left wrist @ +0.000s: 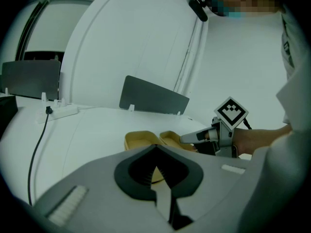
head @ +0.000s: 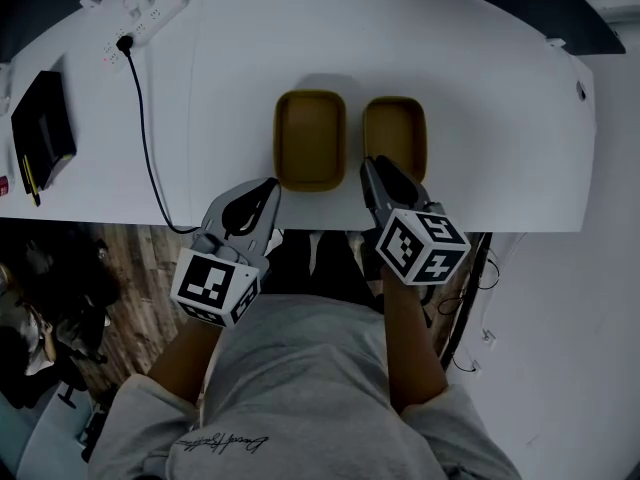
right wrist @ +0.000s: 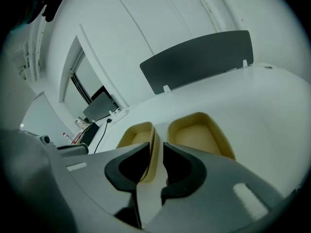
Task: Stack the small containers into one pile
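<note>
Two shallow yellow containers stand side by side on the white table (head: 480, 118): the left container (head: 310, 138) and the right container (head: 395, 136). My left gripper (head: 268, 188) hovers at the table's front edge, just short of the left container's near left corner; in the left gripper view its jaws (left wrist: 155, 147) meet at the tips with nothing between them. My right gripper (head: 371, 166) reaches to the right container's near left corner. Its jaws (right wrist: 156, 145) stand a narrow gap apart, and the left container's right wall (right wrist: 152, 152) shows through that gap. The right container (right wrist: 199, 132) lies just right of it.
A white power strip (head: 150, 6) with a black cable (head: 143, 118) lies at the table's far left, beside a black case (head: 44, 128). A dark partition panel (right wrist: 199, 59) stands along the far edge. The person's torso is close against the front edge (head: 120, 220).
</note>
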Motion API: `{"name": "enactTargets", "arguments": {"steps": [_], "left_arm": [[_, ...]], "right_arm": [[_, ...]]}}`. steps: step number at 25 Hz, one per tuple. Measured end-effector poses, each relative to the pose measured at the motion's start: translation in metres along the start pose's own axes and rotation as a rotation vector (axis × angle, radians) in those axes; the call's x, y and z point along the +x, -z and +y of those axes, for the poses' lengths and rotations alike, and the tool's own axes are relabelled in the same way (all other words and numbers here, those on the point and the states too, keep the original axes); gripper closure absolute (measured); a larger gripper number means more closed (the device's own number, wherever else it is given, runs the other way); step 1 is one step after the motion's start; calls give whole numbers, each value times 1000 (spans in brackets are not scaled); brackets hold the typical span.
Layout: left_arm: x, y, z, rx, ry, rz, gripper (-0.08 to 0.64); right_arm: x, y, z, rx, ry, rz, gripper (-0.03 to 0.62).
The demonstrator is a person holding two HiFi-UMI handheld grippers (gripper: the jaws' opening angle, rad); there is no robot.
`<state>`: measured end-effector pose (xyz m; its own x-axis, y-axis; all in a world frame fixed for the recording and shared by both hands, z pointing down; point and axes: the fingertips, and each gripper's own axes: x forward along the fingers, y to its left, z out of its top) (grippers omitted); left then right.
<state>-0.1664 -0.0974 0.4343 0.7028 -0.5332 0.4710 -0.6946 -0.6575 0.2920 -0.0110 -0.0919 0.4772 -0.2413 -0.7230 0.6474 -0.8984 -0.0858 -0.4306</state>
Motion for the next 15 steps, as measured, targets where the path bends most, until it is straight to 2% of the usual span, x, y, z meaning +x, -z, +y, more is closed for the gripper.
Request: {"name": "enactTargets", "arguments": {"steps": [15], "left_arm": [[30,6,-60,1,10,10,558]], "right_arm": [[-40,-16,-92,-62,99,-3,463]]}}
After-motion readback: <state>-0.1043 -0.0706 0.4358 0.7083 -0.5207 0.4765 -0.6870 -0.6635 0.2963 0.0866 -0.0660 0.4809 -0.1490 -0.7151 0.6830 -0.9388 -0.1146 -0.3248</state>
